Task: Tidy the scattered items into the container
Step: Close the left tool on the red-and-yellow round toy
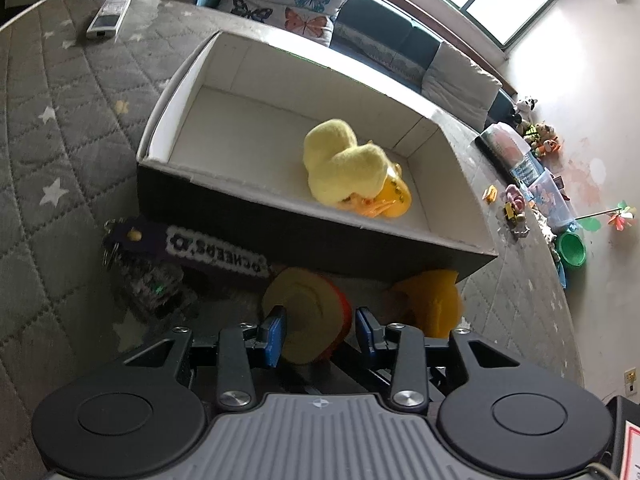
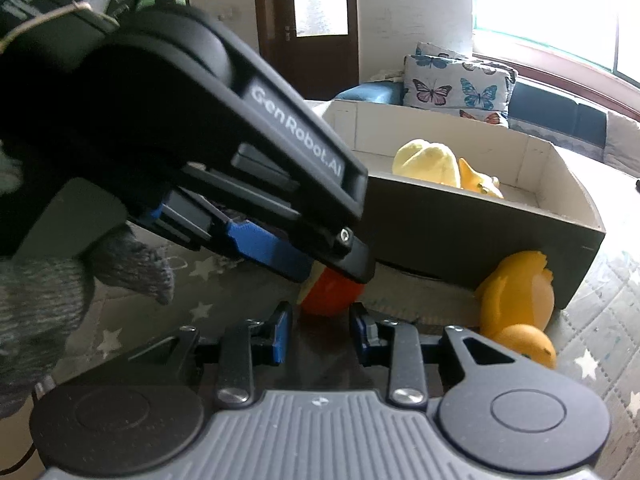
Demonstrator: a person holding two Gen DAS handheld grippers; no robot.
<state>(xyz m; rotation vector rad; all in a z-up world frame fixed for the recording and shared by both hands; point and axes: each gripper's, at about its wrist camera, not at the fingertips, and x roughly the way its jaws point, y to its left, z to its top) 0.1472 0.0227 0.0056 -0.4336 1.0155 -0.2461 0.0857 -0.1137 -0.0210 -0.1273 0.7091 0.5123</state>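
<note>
Toys lie scattered on the grey quilted mat (image 1: pixel 52 128) in front of the box (image 1: pixel 304 236). One yellow plush duck (image 1: pixel 340 164) is already inside the box, near its right end.

The left gripper (image 1: pixel 320 330) has its fingers around a round toy (image 1: pixel 308 312) with a pale yellow face and an orange rim, which sits just in front of the box wall. The blue pads are on both sides of it, but I cannot tell if they already press on it; the gap looks about as wide as the toy. In the right wrist view the same toy (image 2: pixel 332 290) shows under the left gripper's tip. The right gripper (image 2: pixel 320 334) is open and holds nothing.

An orange duck (image 2: pixel 516 304) lies against the box wall, to the right. A dark strap with white letters (image 1: pixel 216 252) and a clear crinkled object (image 1: pixel 154 284) lie to the left.

The round toy looks light and maybe hollow, and its smooth surface may slip. I think a hold across its thickness, near the middle, is safest. The orange duck seems smooth too; its narrower neck may be the better place to grip.
</note>
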